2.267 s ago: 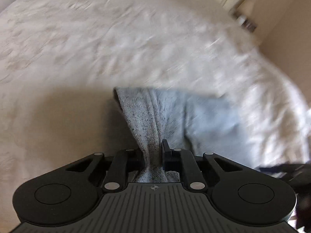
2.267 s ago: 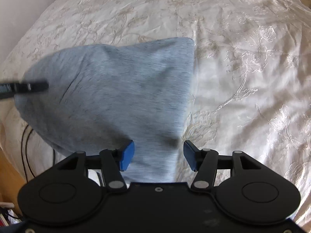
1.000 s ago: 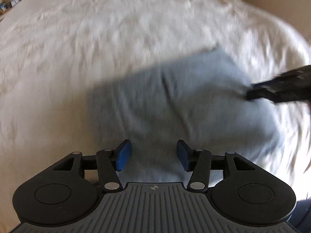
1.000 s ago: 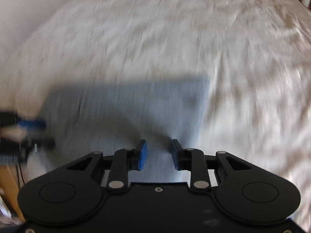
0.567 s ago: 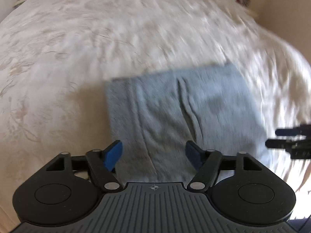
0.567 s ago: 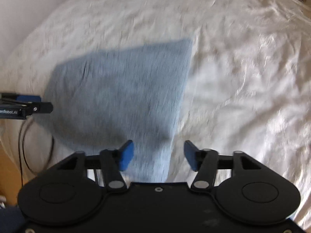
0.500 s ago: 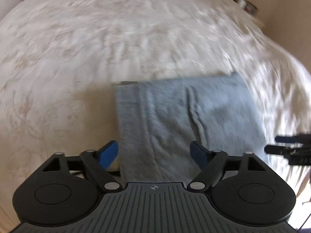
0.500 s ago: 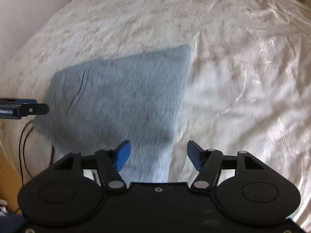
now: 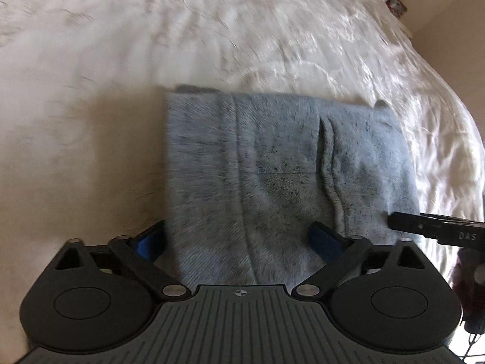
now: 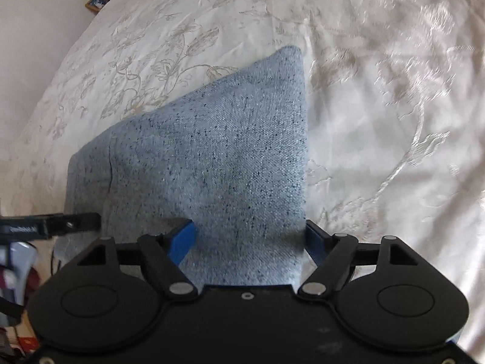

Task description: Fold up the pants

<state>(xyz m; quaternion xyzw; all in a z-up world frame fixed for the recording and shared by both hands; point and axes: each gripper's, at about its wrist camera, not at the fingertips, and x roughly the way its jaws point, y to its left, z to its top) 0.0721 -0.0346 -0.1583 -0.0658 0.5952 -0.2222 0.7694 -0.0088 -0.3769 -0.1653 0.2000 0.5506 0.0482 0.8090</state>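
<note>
The jaws of the left gripper (image 9: 239,239) are spread wide and nothing is held between them; the blue pads (image 9: 147,242) stand to either side of the near edge of the pants (image 9: 272,163). The pants are seen ahead of and between these jaws, folded into a compact grey-blue block lying flat on the bed (image 9: 151,30). A seam and a raised crease are seen running away from the jaws on the right half of the fabric. Past the right jaw, the tip of the other gripper is seen at the right edge of the pants, just beside the cloth; whether it touches cannot be told.

The jaws of the right gripper (image 10: 250,239) are likewise spread wide and hold nothing, with the blue pads (image 10: 182,239) set apart over the near end of the pants (image 10: 212,163). From this view the folded block is seen stretching ahead of the jaws to a far corner, its right edge running straight ahead from the right jaw. Beyond the left jaw, the tip of the left gripper is seen at the left edge of the fabric.

Only the right wrist view shows the floral embroidery of the bed (image 10: 379,91) sharply; the left wrist view is blurred there. No containers are seen.
</note>
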